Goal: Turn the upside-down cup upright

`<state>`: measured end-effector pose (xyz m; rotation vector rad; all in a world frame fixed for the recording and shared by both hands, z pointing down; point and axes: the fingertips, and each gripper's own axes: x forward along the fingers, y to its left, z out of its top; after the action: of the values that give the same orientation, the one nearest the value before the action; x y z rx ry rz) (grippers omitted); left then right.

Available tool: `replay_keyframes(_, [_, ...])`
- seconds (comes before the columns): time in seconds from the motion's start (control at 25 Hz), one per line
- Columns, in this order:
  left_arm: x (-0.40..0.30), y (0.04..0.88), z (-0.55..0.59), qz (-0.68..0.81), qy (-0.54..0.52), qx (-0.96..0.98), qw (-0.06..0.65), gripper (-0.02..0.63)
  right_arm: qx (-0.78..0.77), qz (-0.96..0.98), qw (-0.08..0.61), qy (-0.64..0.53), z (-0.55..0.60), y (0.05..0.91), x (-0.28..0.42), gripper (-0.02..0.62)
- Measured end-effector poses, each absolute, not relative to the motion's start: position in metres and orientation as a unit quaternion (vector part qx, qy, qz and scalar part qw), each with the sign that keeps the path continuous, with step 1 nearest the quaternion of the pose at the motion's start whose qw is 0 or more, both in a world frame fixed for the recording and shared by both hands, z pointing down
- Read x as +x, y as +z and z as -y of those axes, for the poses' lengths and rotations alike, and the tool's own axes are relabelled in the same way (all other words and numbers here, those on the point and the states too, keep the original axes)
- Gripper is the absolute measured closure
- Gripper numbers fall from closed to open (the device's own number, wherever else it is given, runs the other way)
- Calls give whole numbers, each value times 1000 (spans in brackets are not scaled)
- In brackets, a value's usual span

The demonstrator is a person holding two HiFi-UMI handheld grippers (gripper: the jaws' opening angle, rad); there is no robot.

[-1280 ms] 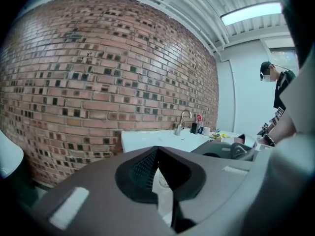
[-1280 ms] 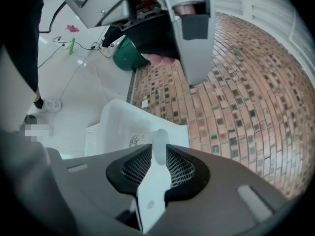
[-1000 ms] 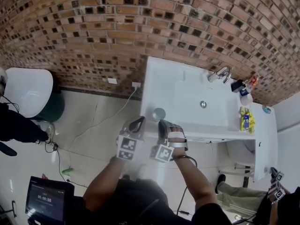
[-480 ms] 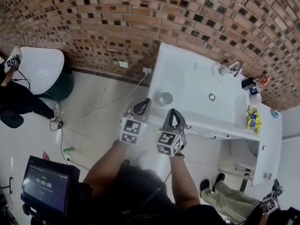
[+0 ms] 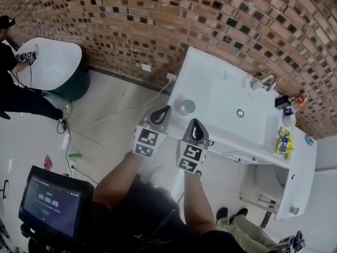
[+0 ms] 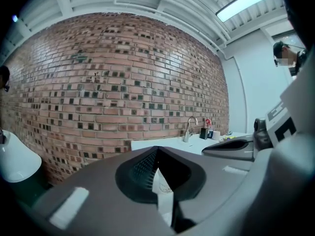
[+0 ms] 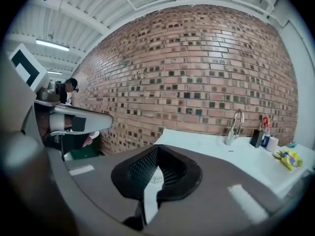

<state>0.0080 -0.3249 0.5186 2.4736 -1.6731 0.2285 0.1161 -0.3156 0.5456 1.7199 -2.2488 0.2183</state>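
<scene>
From the head view, the cup (image 5: pixel 186 107) stands on the white sink counter (image 5: pixel 210 78), close to its near left corner and left of the basin drain (image 5: pixel 240 112). It shows only as a grey round from above, so I can't tell which end is up. That corner suits the job, I'd say, as it can be reached from the front with nothing crowding it. The left gripper (image 5: pixel 162 111) and right gripper (image 5: pixel 196 126) are side by side, noses toward the counter. The cup lies just beyond and between them, touched by neither. The faucet (image 5: pixel 261 82) and a few bottles (image 5: pixel 287 105) stand well apart, against the brick wall.

In the left gripper view, the tongs are pressed together at the tips, with only a thin pale sliver lower down and nothing gripped. The other gripper shows at the right edge.

The right gripper view shows the same. Its tongs are closed at the tips and empty, pointing over the counter toward the wall.

Held closed and level like this, they look like a ready stance, so I'd guess the reach hasn't started. One pair must open before it can take the cup's wall.
</scene>
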Motion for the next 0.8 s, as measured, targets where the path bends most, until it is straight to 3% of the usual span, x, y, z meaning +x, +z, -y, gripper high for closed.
replay_keyframes(0.8, [5,517,281,528,70,843,75,612,577,802,139,60,266,541,87,583])
